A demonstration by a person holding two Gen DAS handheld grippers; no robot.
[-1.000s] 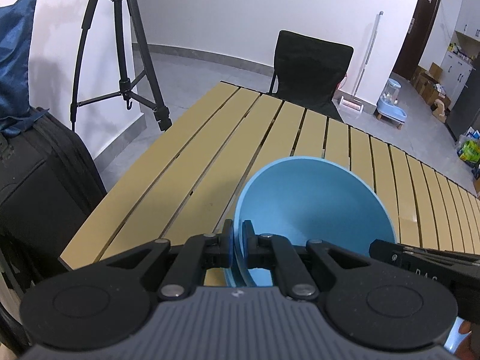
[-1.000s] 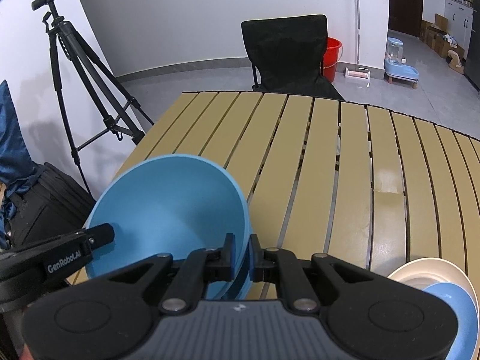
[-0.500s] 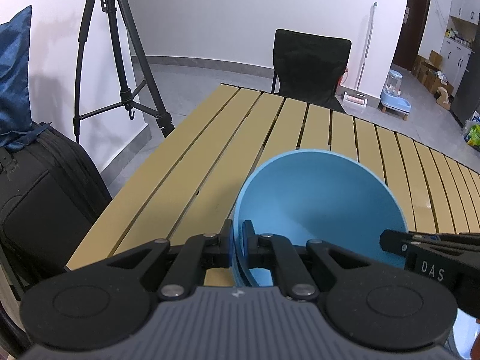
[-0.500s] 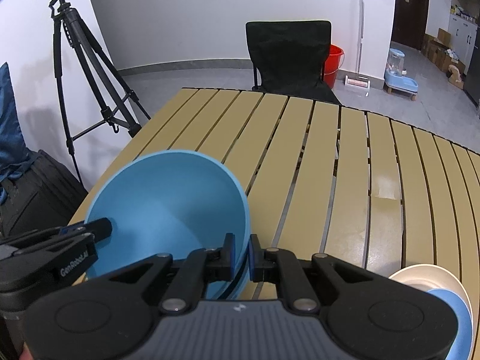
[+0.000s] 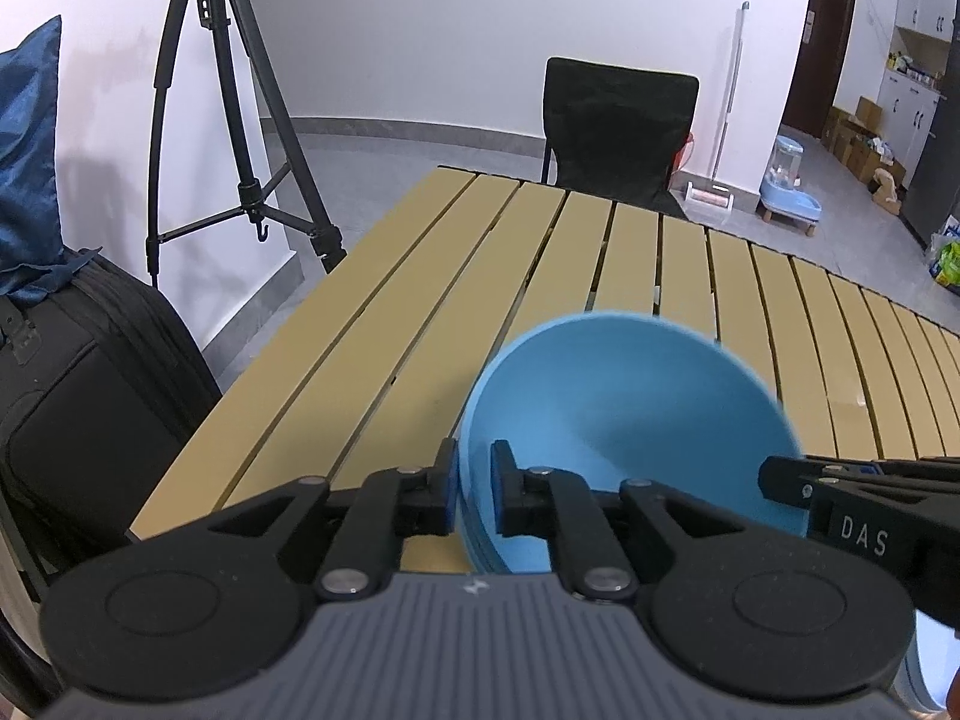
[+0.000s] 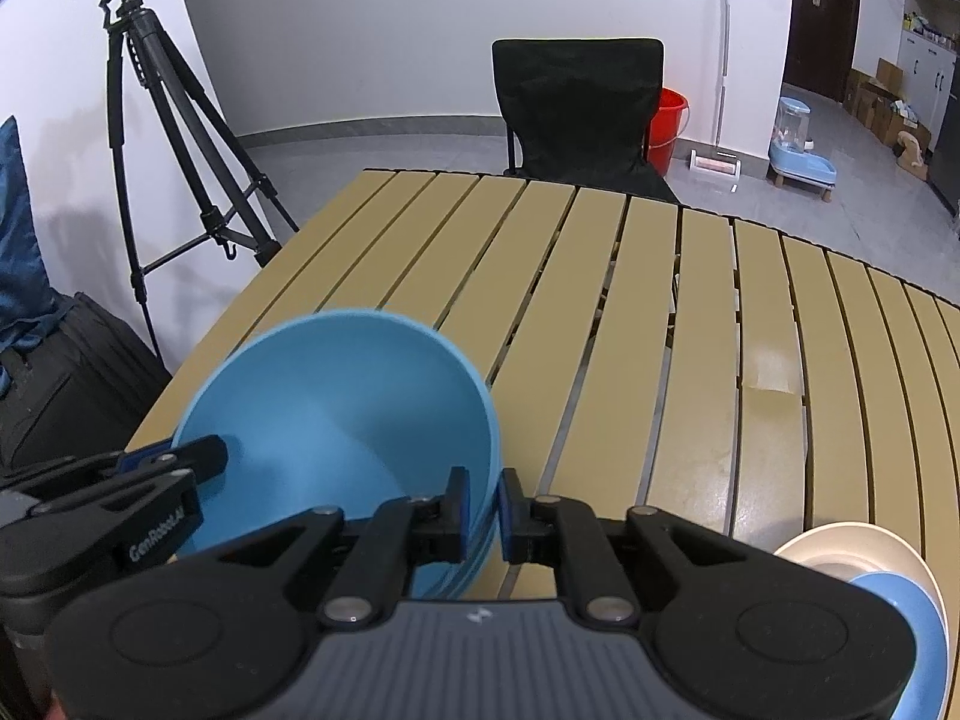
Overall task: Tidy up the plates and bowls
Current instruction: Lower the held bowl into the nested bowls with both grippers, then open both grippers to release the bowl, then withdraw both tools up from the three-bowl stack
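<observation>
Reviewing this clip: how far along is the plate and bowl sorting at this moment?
Already done, it seems: a smaller blue dish sits nested in a cream plate at the table's near right edge. In hand: both the left tongs and the right tongs clamp opposite rims of the blue bowl. Left: placing that bowl; where it goes is not visible.

**Both grippers clamped, one each side**

The left gripper (image 5: 474, 489) pointed toward 12 o'clock, its two fingers pinched nearly together on a thin blue rim. The right gripper (image 6: 482, 507) was held level beside it, likewise pointing to 12 o'clock, fingers drawn close on the opposite rim. Each one's fingertips showed in the other's view.
</observation>
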